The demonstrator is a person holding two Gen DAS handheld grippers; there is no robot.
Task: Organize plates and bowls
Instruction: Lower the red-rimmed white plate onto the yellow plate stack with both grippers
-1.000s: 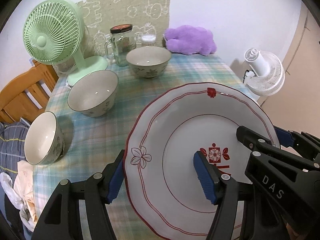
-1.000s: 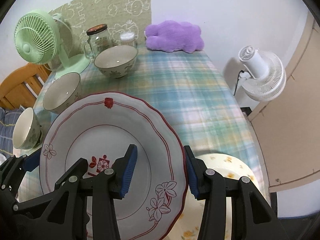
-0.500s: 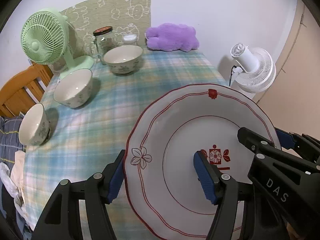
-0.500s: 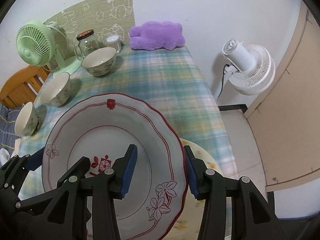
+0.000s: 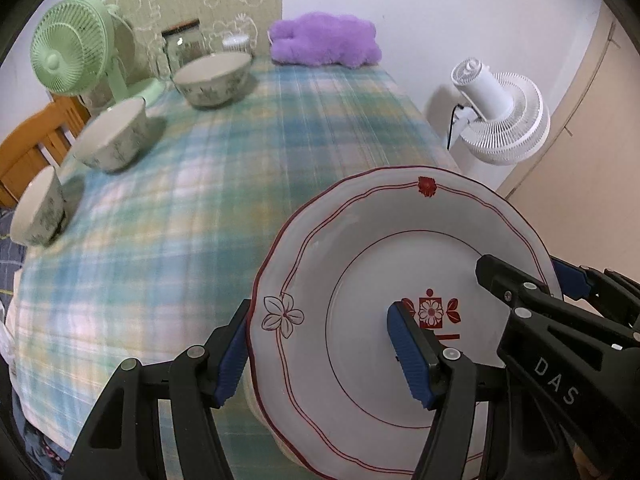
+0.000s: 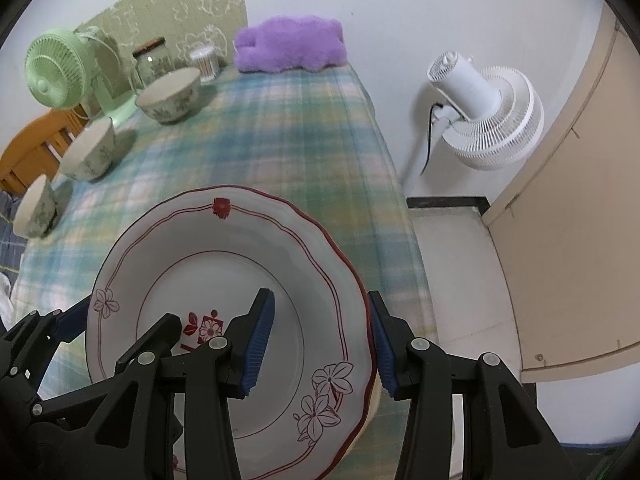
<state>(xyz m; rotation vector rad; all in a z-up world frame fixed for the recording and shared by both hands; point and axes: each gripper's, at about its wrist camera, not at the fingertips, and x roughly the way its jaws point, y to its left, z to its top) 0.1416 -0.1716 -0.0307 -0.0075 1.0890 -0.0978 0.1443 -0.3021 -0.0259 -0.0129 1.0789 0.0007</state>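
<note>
Both grippers clamp one plate (image 5: 400, 300): left (image 5: 320, 352) on its 9 o'clock rim, right (image 6: 320, 344) on 3 o'clock, sharing the load. Plate is over the table's (image 5: 240, 160) near-right corner.

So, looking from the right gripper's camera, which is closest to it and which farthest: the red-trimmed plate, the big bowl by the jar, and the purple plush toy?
1. Red-trimmed plate: its rim sits right between the right gripper's fingers.
2. Big bowl: far left of the table, in front of the jar.
3. Purple plush toy: at the table's far end, against the wall.
</note>
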